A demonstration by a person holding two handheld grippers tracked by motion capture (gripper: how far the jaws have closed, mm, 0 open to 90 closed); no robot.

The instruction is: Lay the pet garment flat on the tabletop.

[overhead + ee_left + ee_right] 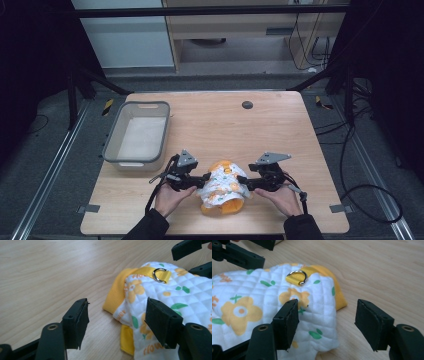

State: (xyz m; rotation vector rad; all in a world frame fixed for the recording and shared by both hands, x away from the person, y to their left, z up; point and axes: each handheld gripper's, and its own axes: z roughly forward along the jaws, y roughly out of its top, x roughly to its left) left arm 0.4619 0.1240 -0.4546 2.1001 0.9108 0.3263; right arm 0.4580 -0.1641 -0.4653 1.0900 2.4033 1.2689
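Note:
A small quilted white garment with yellow flowers, green leaves and yellow ribbed trim lies near the table's front edge, between the two grippers. A metal D-ring sits on a yellow strap at its collar end. My left gripper is open at the garment's left edge, one jaw over the cloth and one over bare wood. My right gripper is open at the garment's right edge, also straddling cloth and wood. Neither gripper holds anything.
A grey plastic tub stands at the table's left side, beyond the left hand. The wooden table has a small black round cap near its far edge. Dark frame posts and cables surround the table.

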